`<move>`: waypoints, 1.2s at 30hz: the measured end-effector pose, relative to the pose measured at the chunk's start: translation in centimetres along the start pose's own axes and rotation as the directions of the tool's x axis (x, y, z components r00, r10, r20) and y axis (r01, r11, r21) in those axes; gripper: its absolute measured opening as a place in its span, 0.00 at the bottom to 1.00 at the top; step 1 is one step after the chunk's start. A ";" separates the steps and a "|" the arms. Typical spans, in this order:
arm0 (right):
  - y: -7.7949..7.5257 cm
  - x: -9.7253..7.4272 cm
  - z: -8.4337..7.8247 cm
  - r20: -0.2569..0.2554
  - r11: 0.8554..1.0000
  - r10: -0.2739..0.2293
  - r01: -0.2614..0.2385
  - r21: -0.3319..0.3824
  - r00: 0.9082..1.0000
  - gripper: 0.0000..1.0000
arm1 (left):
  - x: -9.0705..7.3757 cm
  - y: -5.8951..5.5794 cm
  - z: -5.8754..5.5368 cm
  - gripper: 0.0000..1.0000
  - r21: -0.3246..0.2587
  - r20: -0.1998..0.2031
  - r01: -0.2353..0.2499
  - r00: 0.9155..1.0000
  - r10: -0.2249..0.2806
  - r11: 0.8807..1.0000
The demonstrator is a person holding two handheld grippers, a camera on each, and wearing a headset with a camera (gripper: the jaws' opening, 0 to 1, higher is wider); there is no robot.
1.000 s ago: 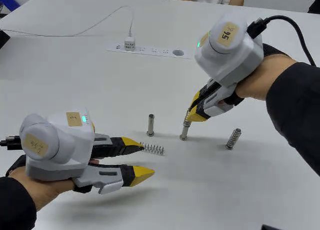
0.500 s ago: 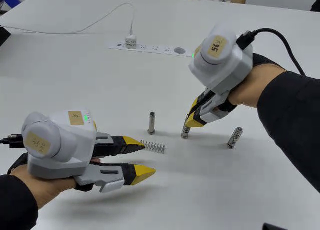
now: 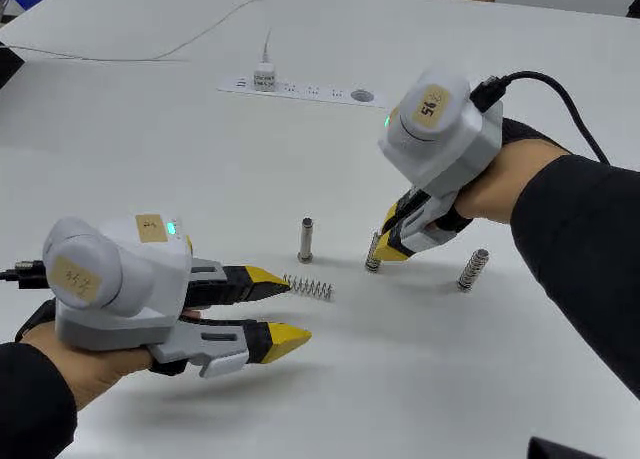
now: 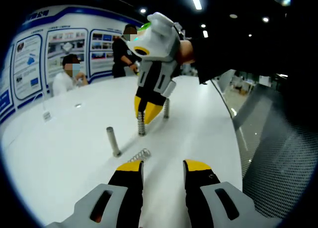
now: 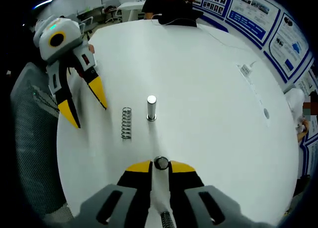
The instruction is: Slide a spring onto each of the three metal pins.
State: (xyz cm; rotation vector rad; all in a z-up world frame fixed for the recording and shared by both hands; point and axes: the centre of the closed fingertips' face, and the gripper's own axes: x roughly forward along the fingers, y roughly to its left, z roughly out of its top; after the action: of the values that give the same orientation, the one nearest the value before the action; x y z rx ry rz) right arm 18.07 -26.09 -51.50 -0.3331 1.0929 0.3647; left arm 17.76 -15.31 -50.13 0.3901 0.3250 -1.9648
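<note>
Right claw (image 3: pixel 385 247) pinched on the middle pin (image 5: pixel 160 163), left claw (image 3: pixel 298 307) open, loose spring (image 3: pixel 307 288) on the bench (image 3: pixel 150 149) just off its upper tip.

The right hand-held gripper (image 3: pixel 385 251) is coming down along the middle pin (image 3: pixel 371 266). Its yellow tips, up near the pin's top a second ago, are now sitting close to the table (image 3: pixel 450 379). The spring (image 3: pixel 374 245) is travelling down the pin with them, so less bare metal is showing below. The gripper's body is sinking and tilting slightly too.
</note>
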 end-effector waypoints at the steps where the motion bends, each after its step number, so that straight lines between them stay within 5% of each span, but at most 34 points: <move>1: 0.0 0.0 0.0 0.000 1.000 -0.002 0.002 0.001 1.000 0.15 | 0.0 0.0 0.0 0.33 0.000 0.000 0.000 1.000 0.000 1.000; 20: 2.3 -0.6 -1.5 0.009 0.999 0.004 -0.004 0.034 1.000 0.15 | -0.1 0.3 0.1 0.33 -0.001 0.004 -0.007 1.000 0.007 1.000; 36: 4.4 0.1 1.0 0.077 0.998 0.053 -0.054 0.014 0.996 0.18 | -0.4 0.5 0.1 0.34 -0.007 0.003 -0.017 1.000 0.017 1.000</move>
State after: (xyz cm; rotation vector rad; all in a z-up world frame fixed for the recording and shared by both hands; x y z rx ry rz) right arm 17.01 -21.73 -51.55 -0.2740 1.0306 0.4130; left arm 18.35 -15.17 -49.91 0.3841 0.3256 -1.9465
